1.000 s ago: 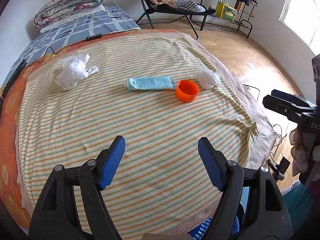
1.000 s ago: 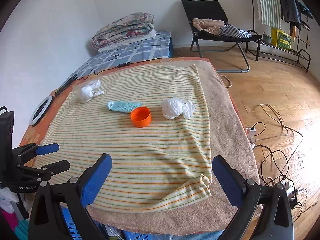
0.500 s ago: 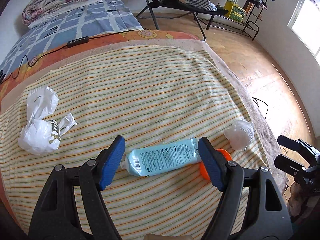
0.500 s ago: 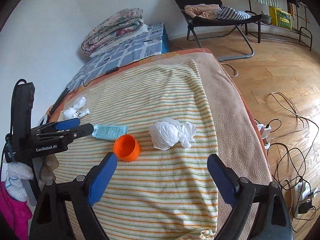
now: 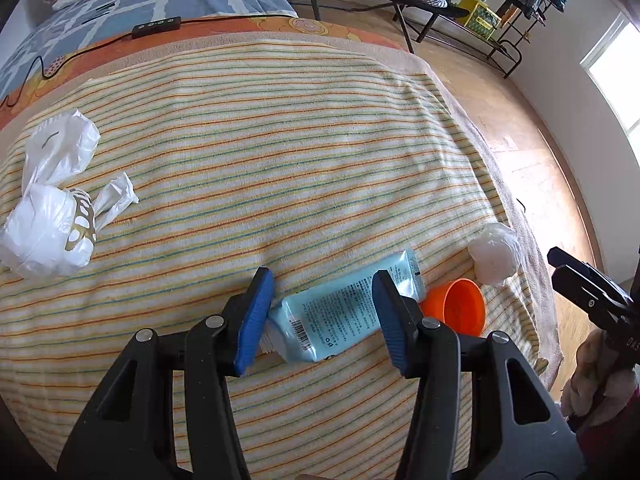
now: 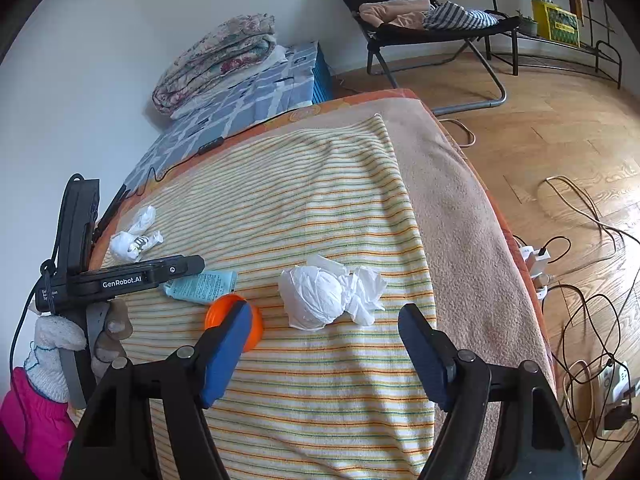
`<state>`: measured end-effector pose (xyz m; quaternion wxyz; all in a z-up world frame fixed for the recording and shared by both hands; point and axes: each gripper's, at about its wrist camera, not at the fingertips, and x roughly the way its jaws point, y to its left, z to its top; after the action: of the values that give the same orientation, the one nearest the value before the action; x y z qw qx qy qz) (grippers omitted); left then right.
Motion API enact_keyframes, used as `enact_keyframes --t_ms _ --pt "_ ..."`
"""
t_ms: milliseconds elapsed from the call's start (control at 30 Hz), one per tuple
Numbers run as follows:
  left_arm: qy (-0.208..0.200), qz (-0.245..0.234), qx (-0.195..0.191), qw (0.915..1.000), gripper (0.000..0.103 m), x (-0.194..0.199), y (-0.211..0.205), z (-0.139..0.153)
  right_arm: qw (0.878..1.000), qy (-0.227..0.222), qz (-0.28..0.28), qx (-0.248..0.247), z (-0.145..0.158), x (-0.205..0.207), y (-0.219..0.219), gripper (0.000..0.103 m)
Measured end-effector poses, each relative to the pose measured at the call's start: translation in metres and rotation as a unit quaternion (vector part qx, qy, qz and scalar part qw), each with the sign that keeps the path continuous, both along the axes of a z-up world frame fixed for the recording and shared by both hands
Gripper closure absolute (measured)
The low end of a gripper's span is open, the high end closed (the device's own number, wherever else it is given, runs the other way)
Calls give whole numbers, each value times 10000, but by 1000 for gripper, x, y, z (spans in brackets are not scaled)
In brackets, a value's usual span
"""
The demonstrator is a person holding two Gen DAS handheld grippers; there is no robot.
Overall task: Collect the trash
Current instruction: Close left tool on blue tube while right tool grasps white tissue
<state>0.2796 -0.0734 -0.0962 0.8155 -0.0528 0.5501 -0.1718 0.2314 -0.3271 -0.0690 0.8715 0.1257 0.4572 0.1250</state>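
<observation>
**Left wrist view: fingers straddle tube on bed; right fingers apart before crumpled bag**

Left wrist view shows the left gripper (image 5: 322, 320) low over a striped blanket (image 5: 280, 140) spread on a bed. A light blue tube (image 5: 340, 312) lies flat on the blanket between the two blue fingers (image 5: 254, 320). The jaws have just been closing; the tube's capped end sits right at the left finger, while the other finger crosses in front of the tube's body. Firm pressure from both fingers cannot be confirmed.

An orange cup (image 5: 456, 308) lies on its side just beside the tube's flat end. A small crumpled white bag (image 5: 494, 258) rests near the cup, close to the blanket's edge. A larger white plastic bag (image 5: 52, 216) with a printed patch lies well apart at the left.

Right wrist view shows the right gripper (image 6: 324, 352) with fingers (image 6: 224, 354) apart and nothing between them; its jaws have just been closing. The small crumpled white bag (image 6: 328, 296) lies ahead of the gap, not touched. The orange cup (image 6: 236, 320) is partly hidden behind the left-hand finger. A gloved hand (image 6: 60, 344) holds the left gripper's body at the left edge.
</observation>
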Motion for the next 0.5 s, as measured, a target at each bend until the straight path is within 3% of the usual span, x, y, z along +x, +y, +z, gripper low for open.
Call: enact_keyframes --t_ms 167,233,300,400,500 --pt "63 -333 146 9993 50 -37 -8 1 10000 -68 -11 40 2 3 2 26" --pt "-30 -464 420 9980 48 -45 -15 1 10000 -83 -19 34 3 4 2 26" --pt "-198 -655 753 9948 36 -52 -24 1 10000 -89 -32 21 2 7 3 26" --pt "-495 -822 1364 9860 35 -54 -39 -1 9999 -91 -60 -61 -1 12 5 26" --pt "-687 -901 1610 9804 35 -52 -47 -5 9998 -18 -64 -188 -7 18 7 24"
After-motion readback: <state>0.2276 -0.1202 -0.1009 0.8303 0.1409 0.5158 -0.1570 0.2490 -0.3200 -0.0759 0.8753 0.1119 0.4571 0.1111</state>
